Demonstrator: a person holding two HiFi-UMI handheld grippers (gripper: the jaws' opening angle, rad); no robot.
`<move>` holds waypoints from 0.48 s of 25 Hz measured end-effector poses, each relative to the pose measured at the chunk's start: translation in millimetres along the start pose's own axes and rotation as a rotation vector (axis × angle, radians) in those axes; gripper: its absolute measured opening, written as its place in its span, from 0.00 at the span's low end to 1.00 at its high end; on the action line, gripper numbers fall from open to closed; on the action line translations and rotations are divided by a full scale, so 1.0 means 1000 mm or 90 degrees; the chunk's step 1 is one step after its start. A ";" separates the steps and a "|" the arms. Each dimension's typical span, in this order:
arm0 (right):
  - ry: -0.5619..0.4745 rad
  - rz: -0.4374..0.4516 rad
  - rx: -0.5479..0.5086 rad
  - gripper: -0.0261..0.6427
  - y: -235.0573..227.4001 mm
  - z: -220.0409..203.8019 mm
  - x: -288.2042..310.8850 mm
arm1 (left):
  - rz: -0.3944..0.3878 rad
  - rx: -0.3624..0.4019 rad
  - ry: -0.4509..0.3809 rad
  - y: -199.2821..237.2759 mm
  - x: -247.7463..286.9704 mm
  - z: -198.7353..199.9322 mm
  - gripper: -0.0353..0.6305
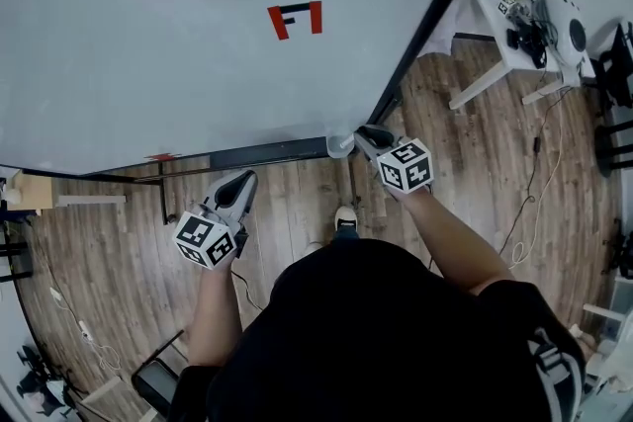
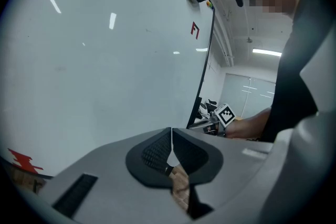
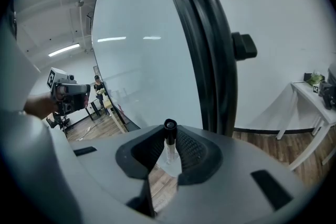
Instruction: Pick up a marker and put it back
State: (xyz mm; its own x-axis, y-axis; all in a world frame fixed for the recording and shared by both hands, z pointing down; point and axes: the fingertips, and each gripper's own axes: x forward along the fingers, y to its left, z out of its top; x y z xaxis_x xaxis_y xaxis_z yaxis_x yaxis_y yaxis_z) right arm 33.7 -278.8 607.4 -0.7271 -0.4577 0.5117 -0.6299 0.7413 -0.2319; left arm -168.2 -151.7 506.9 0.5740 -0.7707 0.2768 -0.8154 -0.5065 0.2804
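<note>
The right gripper pinches the marker between its jaws. The marker stands upright, black cap up, and its white barrel runs down through the gap. Just ahead and to the right of this gripper rises the black frame of the whiteboard, with a black knob sticking out of the frame's far side. From the head view the gripper sits at the board's lower right corner, close to where the bottom rail meets the frame. To its right is open wood floor, with a white table well apart.

The left gripper has its jaws pressed together with nothing between them. It sits just below the bottom rail, well apart from the right gripper. Ahead of it lies the bare white board face, with a red mark far up it, near the frame, and another red mark low to its left. Below both grippers is open floor.
</note>
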 end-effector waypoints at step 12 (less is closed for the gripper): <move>0.032 0.018 -0.004 0.13 -0.006 -0.022 0.031 | 0.011 -0.010 0.013 0.004 0.005 -0.005 0.08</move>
State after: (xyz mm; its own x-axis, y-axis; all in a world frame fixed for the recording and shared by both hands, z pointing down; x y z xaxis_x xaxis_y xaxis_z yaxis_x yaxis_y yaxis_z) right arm 20.8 -286.8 642.7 -0.7295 -0.4117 0.5463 -0.6079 0.7562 -0.2419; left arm -168.5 -155.7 513.7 0.5607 -0.7718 0.3000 -0.8244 -0.4867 0.2889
